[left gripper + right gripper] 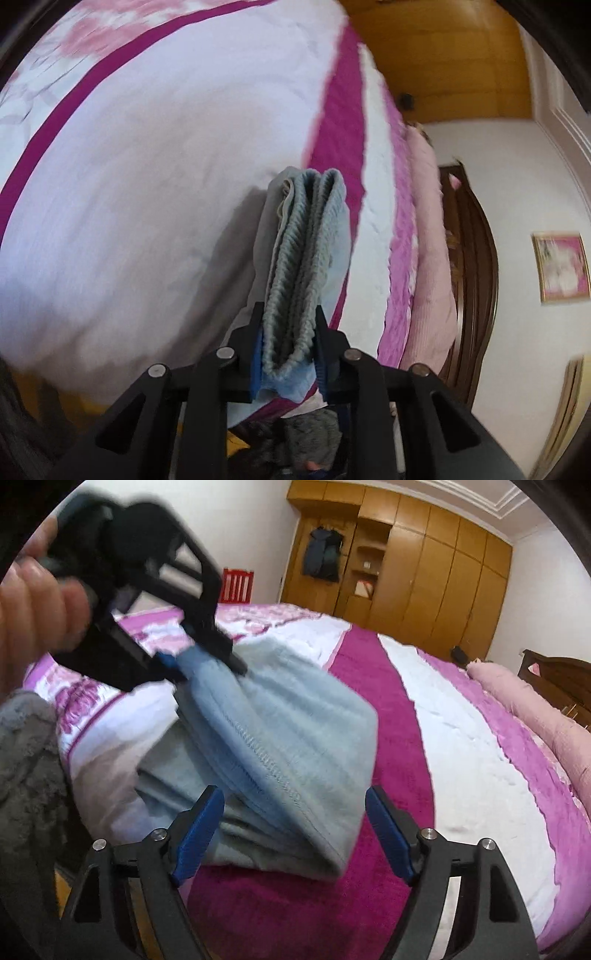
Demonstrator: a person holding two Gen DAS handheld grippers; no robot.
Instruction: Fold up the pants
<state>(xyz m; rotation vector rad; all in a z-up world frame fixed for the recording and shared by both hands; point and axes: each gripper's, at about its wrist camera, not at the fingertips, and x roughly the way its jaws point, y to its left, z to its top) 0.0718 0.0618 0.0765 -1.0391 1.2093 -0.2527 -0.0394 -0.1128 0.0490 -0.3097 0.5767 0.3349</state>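
The pants (280, 731) are light blue-grey and folded into a thick bundle that lies on the bed cover (461, 738), with one end lifted. My left gripper (289, 312) is shut on that end, its pads squeezing the stacked ribbed layers (306, 240) edge-on. In the right wrist view the left gripper (207, 659) shows at upper left, held by a hand (33, 602), with the fabric pulled up toward it. My right gripper (293, 794) is open and straddles the near end of the bundle. Its right pad stands apart from the cloth.
The bed cover has white, pink and magenta bands (343, 122). A pink pillow (517, 694) and dark headboard (554, 672) lie at the right. Wooden wardrobes (424, 572) and a red chair (236, 585) stand behind. A grey fuzzy garment (26, 768) is at the left edge.
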